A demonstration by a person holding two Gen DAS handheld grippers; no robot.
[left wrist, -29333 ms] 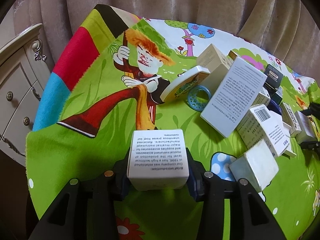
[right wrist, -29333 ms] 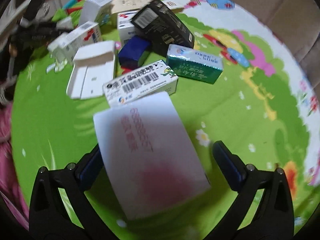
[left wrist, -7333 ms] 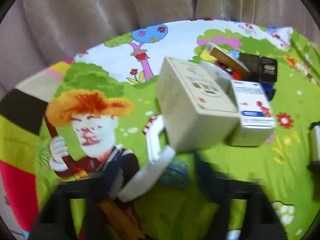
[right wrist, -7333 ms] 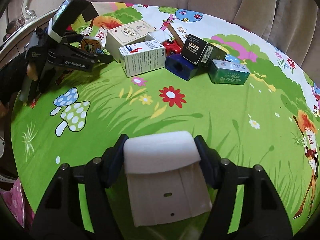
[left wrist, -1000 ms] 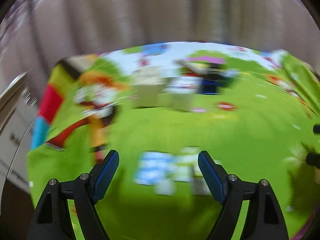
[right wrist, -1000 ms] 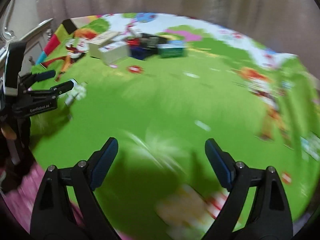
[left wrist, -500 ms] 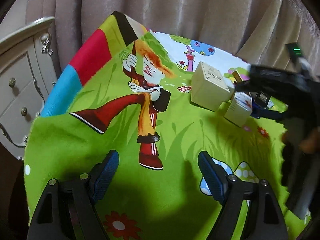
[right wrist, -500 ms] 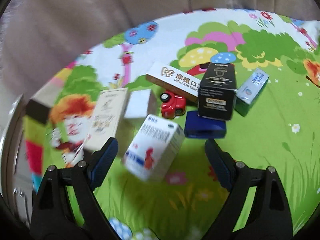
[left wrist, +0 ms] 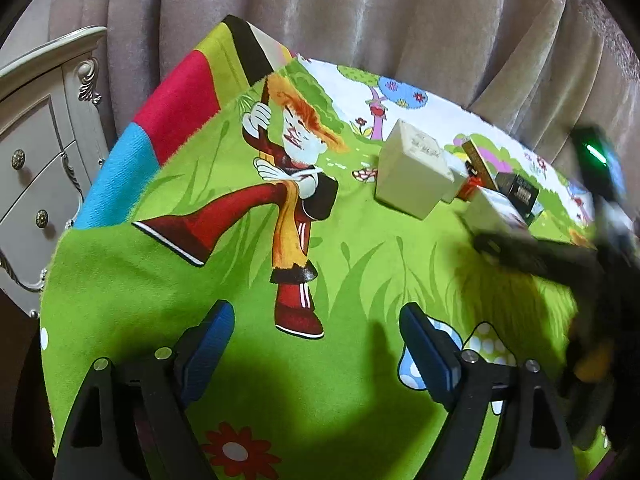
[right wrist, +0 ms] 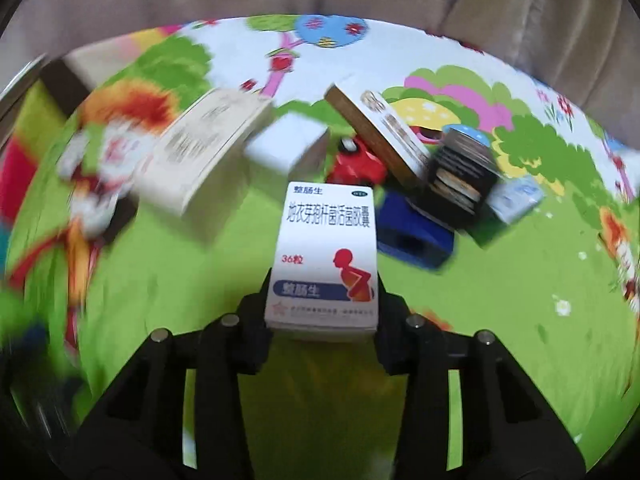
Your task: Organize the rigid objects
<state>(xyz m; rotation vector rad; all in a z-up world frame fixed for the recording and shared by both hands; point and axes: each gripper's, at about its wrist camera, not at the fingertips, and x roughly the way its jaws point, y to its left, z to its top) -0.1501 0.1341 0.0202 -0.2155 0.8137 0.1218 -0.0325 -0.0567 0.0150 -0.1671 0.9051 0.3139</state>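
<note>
Our right gripper (right wrist: 322, 300) clenched the medicine box (right wrist: 326, 254) near the other boxes, apparently mid-carry; our left gripper (left wrist: 316, 344) hung released. Next, we needed a tidy spot.

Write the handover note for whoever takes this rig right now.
Right tool: shut on the white medicine box with the red figure, held over the green cartoon cloth.
Left tool: open, empty.
Done: the large beige box, small white box, red toy car, dark blue box and black box sit clustered.
Left: place the held box.
</note>
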